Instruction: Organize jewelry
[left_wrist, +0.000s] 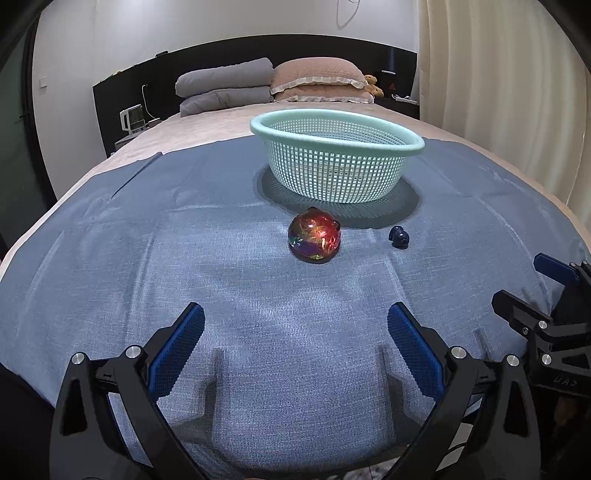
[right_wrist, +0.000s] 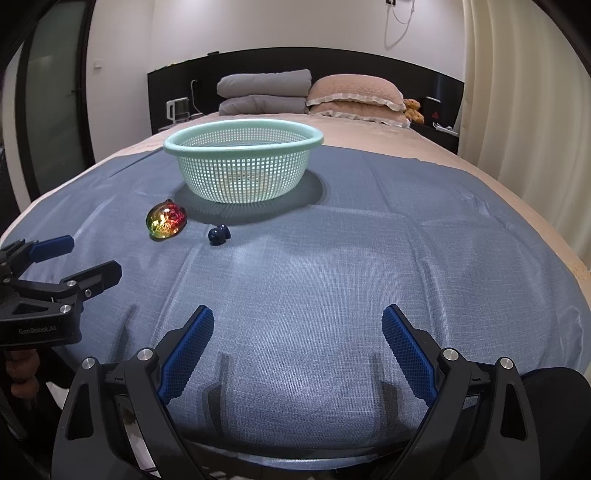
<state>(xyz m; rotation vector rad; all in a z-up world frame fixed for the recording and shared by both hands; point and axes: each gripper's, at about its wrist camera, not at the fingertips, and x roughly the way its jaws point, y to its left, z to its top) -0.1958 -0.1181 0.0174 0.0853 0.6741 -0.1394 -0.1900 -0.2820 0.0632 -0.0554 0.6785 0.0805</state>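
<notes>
A shiny multicoloured round trinket (left_wrist: 314, 239) lies on the blue cloth (left_wrist: 184, 258) just in front of a mint mesh basket (left_wrist: 336, 157). A small dark blue piece (left_wrist: 399, 237) lies to its right. In the right wrist view the trinket (right_wrist: 166, 220) and dark blue piece (right_wrist: 219, 235) lie left of centre, before the basket (right_wrist: 243, 164). My left gripper (left_wrist: 295, 325) is open and empty, well short of the trinket. My right gripper (right_wrist: 297, 328) is open and empty, near the cloth's front edge. Each gripper shows in the other's view, the right one (left_wrist: 546, 291) and the left one (right_wrist: 59, 258).
The cloth (right_wrist: 369, 258) covers the foot of a bed. Folded grey quilts (left_wrist: 225, 86), pink pillows (left_wrist: 321, 79) and a teddy bear (left_wrist: 373, 85) lie at the dark headboard. Curtains (left_wrist: 498, 74) hang on the right. A kettle (left_wrist: 132, 118) stands at the left bedside.
</notes>
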